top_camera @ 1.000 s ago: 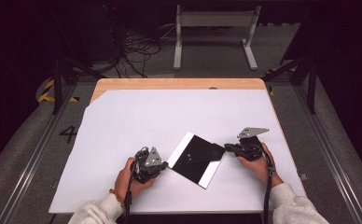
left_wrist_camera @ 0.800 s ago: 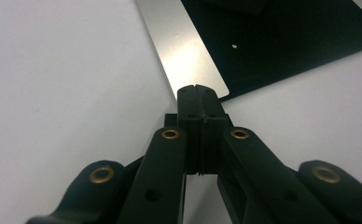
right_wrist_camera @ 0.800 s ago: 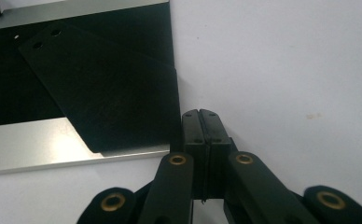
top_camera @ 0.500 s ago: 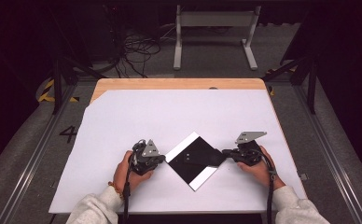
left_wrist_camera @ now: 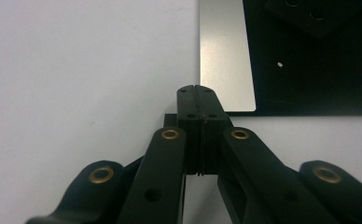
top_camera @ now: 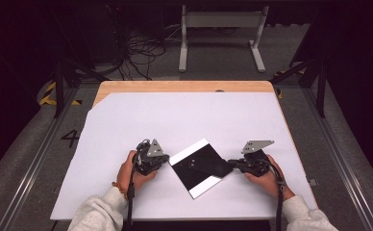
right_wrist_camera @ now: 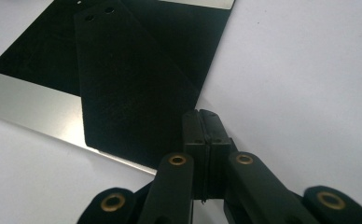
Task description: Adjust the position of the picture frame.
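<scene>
Flat black square plate with silvery strips along two opposite edges (top_camera: 196, 168), lying turned cornerwise on the white table sheet near its front; on top, a smaller matte black rectangular piece with two small holes at one end (right_wrist_camera: 118, 74), lying flat

White table sheet (top_camera: 189, 120) bare ahead of both hands — only obstacle black plate (top_camera: 199, 166) lying flat between them.

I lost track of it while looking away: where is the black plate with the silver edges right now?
In the high view the black plate lies on the white table cover, near its front edge, between both shut grippers.
</scene>
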A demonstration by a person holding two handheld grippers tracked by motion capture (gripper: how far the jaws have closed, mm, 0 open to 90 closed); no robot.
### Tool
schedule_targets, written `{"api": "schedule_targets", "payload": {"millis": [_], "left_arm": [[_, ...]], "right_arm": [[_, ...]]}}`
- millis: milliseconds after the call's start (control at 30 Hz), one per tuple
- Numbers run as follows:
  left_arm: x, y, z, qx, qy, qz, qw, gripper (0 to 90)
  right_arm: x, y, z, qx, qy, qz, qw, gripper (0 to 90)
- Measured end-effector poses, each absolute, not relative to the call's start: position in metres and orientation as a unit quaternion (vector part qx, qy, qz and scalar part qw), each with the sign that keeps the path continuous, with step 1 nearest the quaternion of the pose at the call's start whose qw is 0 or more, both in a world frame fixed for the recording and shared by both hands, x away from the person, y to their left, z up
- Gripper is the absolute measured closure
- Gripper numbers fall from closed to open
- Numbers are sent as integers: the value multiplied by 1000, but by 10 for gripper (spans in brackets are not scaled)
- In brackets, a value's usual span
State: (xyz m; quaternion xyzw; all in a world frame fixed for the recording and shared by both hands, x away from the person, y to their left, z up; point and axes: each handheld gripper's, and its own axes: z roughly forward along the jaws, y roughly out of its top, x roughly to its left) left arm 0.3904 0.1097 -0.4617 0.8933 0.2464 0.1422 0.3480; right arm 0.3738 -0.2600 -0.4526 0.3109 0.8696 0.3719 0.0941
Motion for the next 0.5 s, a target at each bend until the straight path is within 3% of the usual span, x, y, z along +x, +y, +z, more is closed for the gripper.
{"api": "schedule_targets", "payload": {"millis": [500], "left_arm": [[393, 112, -459, 889, 256, 142, 351, 878]], "right_arm": [[361, -256, -452, 290, 879, 366, 93, 900]]}}
